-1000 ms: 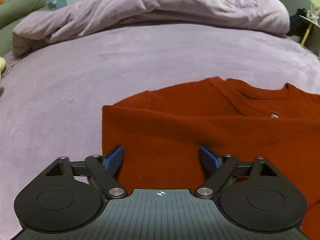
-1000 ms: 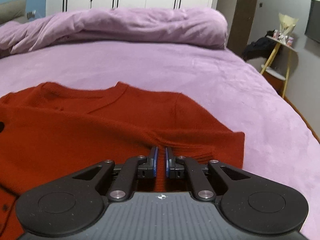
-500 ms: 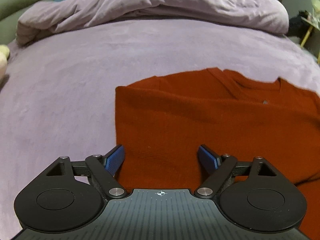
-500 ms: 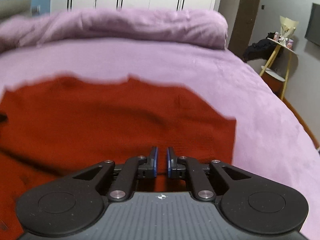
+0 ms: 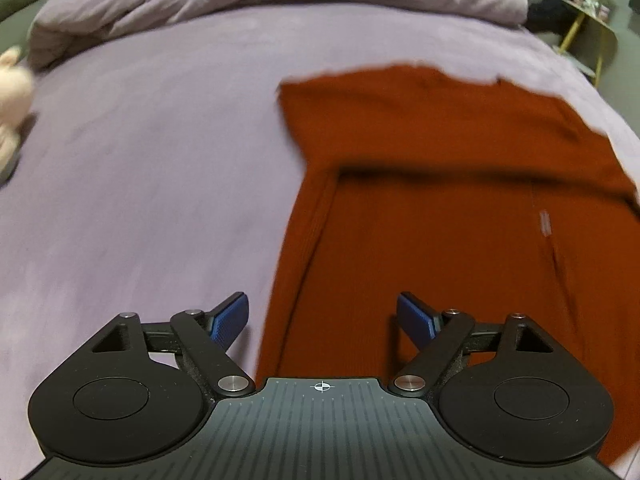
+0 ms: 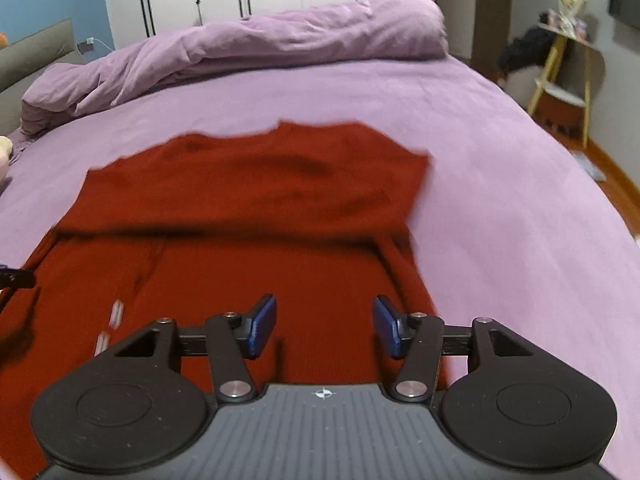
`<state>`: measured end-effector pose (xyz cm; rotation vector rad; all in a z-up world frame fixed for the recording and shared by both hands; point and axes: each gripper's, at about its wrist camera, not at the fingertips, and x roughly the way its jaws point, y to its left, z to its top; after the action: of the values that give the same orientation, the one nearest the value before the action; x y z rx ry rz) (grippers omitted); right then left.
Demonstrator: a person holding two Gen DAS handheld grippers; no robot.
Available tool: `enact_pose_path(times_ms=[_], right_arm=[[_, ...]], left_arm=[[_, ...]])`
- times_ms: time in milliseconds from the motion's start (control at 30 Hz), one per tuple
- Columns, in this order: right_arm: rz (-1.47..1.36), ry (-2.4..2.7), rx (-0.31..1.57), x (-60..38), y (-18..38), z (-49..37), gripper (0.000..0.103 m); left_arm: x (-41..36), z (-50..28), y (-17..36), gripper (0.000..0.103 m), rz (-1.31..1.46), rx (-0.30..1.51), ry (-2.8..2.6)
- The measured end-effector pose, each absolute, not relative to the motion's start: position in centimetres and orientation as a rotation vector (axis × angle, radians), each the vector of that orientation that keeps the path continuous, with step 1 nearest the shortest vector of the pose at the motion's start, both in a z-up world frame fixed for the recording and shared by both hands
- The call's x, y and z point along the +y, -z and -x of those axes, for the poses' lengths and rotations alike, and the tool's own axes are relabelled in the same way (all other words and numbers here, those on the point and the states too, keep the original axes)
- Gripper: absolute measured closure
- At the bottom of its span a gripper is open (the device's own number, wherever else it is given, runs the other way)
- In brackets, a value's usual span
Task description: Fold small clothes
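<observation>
A rust-red knit sweater (image 5: 460, 216) lies flat on the purple bed, its sleeves folded across the chest as a band over the body; it also shows in the right wrist view (image 6: 256, 208). My left gripper (image 5: 322, 320) is open and empty, above the sweater's lower left edge. My right gripper (image 6: 324, 328) is open and empty, above the sweater's lower right part. The tip of the left gripper shows at the left edge of the right wrist view (image 6: 16, 278).
The purple bed sheet (image 5: 140, 184) spreads all round the sweater. A bunched purple duvet (image 6: 248, 52) lies along the far side. A pale plush toy (image 5: 12, 92) sits at the left. A yellow-legged side table (image 6: 568, 64) stands beyond the bed's right edge.
My right gripper has opened and let go of the sweater cuff. Both grippers have pulled back toward the hem, so the folded sleeve band now lies farther away.
</observation>
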<state>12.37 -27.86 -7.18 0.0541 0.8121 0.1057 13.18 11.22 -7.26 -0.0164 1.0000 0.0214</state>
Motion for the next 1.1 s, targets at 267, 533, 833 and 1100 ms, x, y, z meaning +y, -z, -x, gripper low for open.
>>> enact_pose_path(times_ms=[267, 533, 833, 1100], right_arm=[[-0.141, -0.036, 0.941, -31.5, 7.5, -1.2, 0.052], [-0.392, -0.076, 1.090, -32.8, 10.4, -1.6, 0.089], [-0.580, -0.148, 1.061, -33.9, 10.3, -1.2, 0.098], [-0.805, -0.254, 0.867, -34.9, 6.3, -7.1, 0.098]], left_arm=[[13.6, -4.4, 8.8, 0.026, 0.165, 1.107, -0.029], [14.7, -3.3, 9.2, 0.059, 0.323, 1.149, 0.043], [14.1, -5.0, 7.7, 0.093, 0.333, 1.125, 0.164], [15.0, -11.2, 0.8, 0.094, 0.454, 0.867, 0.169]])
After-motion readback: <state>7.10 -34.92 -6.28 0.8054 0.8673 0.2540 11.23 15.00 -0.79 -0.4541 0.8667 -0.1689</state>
